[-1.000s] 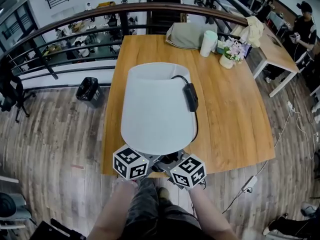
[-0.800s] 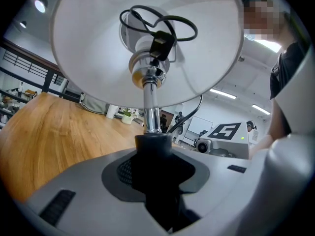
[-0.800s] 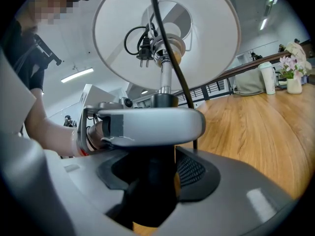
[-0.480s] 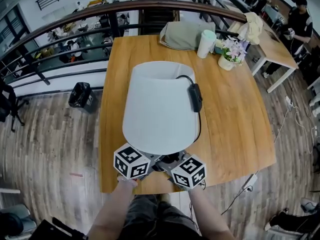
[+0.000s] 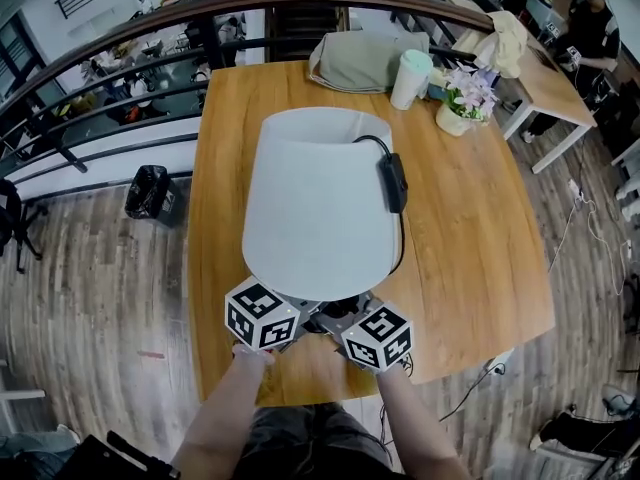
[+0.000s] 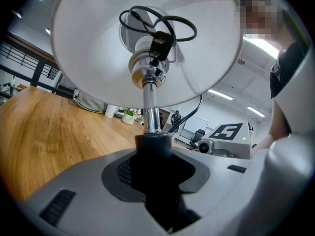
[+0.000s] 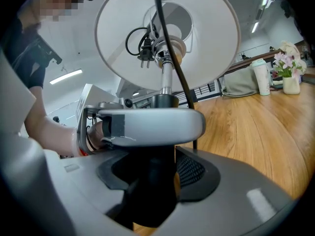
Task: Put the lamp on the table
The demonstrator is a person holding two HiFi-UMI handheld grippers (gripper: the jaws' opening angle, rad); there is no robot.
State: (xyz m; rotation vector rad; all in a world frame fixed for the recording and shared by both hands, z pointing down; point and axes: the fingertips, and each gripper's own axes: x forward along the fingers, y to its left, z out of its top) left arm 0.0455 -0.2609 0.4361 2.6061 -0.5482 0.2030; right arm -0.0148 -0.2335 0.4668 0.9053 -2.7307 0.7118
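Observation:
The lamp has a big white shade (image 5: 318, 203) and a chrome stem (image 6: 150, 109) on a black neck (image 6: 153, 151). It stands upright over the near half of the wooden table (image 5: 470, 228). A black cord with an inline switch (image 5: 396, 183) hangs down the shade's right side. My left gripper (image 5: 315, 320) and right gripper (image 5: 343, 322) meet under the shade, both shut on the lamp's black neck from opposite sides. In the left gripper view the neck fills the left gripper (image 6: 155, 181), and likewise the right gripper (image 7: 150, 181). The lamp's foot is hidden.
At the table's far end lie a grey bag (image 5: 365, 60), a white cup (image 5: 410, 78) and a small flowerpot (image 5: 462, 103). A dark railing (image 5: 150, 38) runs behind the table. A black bin (image 5: 150, 190) stands on the floor at left, another table (image 5: 545, 78) at right.
The lamp and both grippers have moved forward, from the table's near edge to over the tabletop. Both grips stay the same.

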